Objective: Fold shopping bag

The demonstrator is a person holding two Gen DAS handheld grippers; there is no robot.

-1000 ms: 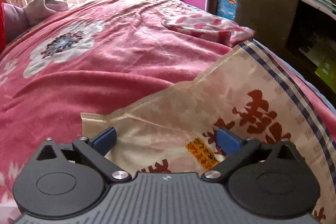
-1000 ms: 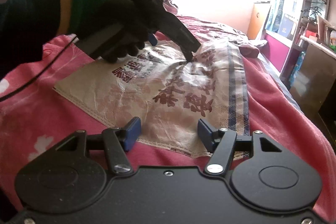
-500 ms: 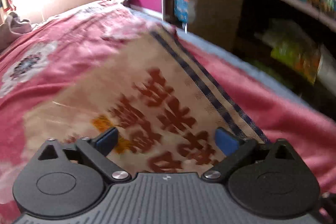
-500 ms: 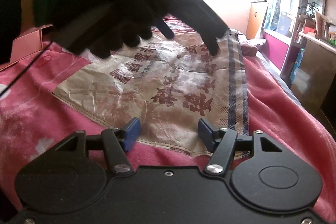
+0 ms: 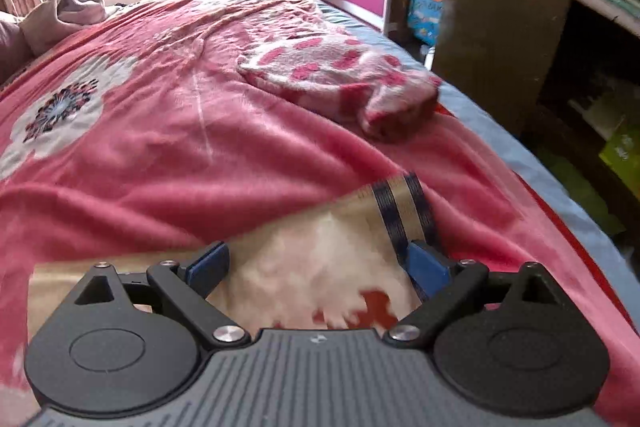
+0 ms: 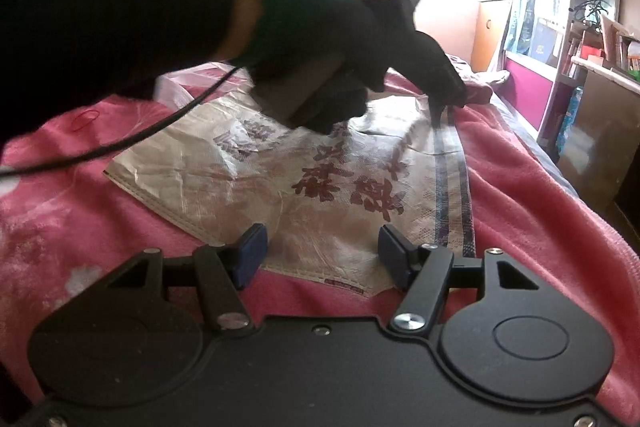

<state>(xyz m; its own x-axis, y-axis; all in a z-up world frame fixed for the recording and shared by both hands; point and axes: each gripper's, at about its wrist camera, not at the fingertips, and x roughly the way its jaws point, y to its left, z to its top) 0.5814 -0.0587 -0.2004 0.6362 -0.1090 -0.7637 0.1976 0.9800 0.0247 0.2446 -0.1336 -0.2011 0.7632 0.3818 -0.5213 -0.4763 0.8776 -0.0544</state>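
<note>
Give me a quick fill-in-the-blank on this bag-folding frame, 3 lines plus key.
1. The shopping bag lies flat on a ____ blanket.
2. The stripes along the bag's edge are dark ____.
3. The left gripper is at the bag's far corner, while the right gripper sits at its ____ edge, open.

Missing words: pink; blue; near

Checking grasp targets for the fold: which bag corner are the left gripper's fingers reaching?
The far corner of the shopping bag beside the blue stripes; left gripper is there.
</note>
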